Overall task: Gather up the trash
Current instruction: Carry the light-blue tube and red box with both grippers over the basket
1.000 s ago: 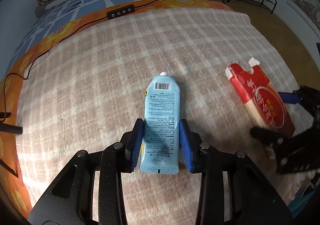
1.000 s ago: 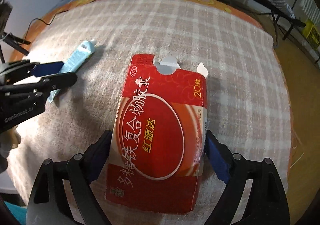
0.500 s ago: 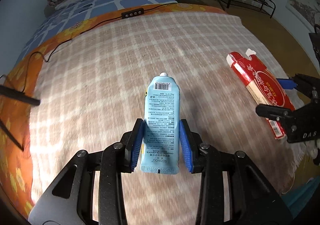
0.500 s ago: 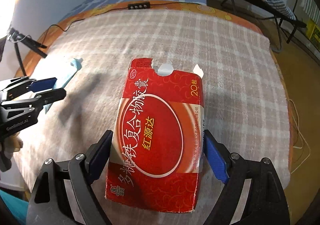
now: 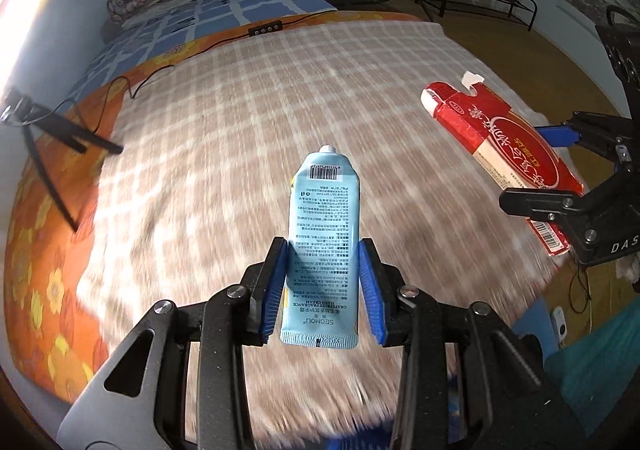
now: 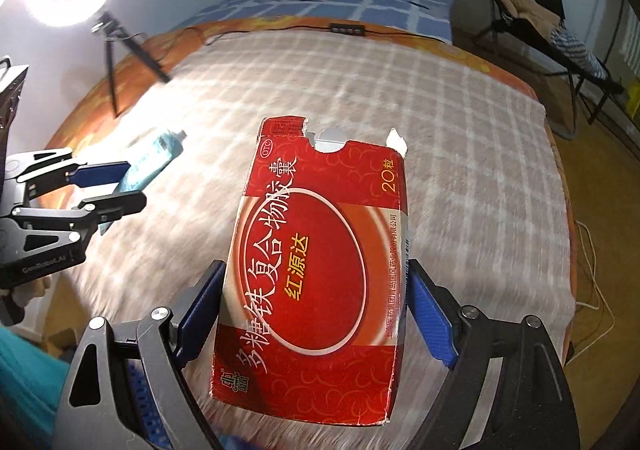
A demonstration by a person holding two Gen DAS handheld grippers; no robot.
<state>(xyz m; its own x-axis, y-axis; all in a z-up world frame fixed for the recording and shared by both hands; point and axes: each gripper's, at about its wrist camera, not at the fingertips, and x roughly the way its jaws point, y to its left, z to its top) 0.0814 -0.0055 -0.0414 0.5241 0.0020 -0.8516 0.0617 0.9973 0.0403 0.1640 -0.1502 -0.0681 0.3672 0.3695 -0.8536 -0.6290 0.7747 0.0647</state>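
Gripping a blue tube (image 5: 323, 246) and red box (image 6: 320, 270), both hand-held grippers hover above the checked blanket (image 5: 248, 121).

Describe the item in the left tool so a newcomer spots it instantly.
Over the checked blanket on the bed, the left tool grips a pale blue squeeze tube, white nozzle pointing away. Unlike the red carton in the right tool, it is slim, soft and barcode-printed.
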